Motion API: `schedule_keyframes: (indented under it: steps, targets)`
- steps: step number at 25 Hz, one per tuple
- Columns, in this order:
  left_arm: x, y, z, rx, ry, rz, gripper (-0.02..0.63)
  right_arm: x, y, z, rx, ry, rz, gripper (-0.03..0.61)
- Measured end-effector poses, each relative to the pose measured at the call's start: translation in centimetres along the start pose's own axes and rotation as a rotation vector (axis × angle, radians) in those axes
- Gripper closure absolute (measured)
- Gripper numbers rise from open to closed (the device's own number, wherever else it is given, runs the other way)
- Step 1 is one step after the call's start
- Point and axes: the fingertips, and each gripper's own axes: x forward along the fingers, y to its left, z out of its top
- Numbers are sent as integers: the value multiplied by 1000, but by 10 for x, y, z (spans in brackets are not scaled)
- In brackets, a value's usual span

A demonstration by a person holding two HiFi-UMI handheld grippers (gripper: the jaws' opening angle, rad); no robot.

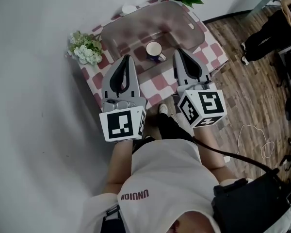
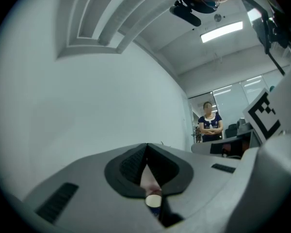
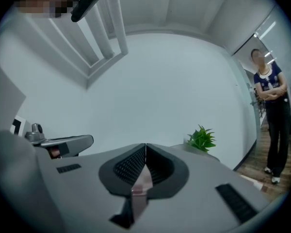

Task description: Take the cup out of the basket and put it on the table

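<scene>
The basket [image 1: 121, 33] is recorded as translucent smoky plastic, the cup [image 1: 154, 51] as glossy ceramic, the floor [image 1: 242, 96] as wood.

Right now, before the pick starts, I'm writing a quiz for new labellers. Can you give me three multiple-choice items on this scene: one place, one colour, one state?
1. Where is the cup?
A. on the bare cloth
B. inside the basket
C. between a gripper's jaws

2. What covers the table?
A. blue stripes
B. a red and white checked cloth
C. plain green

3. How do the jaws of the left gripper and the right gripper stand?
A. both together, holding nothing
B. both wide apart
C. left apart, right together

Answers: B, as the head view shows the cup within the basket's walls; B, as checks show around the basket; A, as each gripper view shows its tips meeting.
</scene>
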Motion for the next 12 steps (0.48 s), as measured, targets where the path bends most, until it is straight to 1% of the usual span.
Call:
schedule_keyframes:
  steps: [6, 12]
  targets:
    - [44, 3, 8, 4, -4, 63, 600, 41, -28, 17, 0, 9, 64, 561]
    - [64, 13, 10, 15, -11, 113, 600, 71, -39, 23, -7, 6, 114, 561]
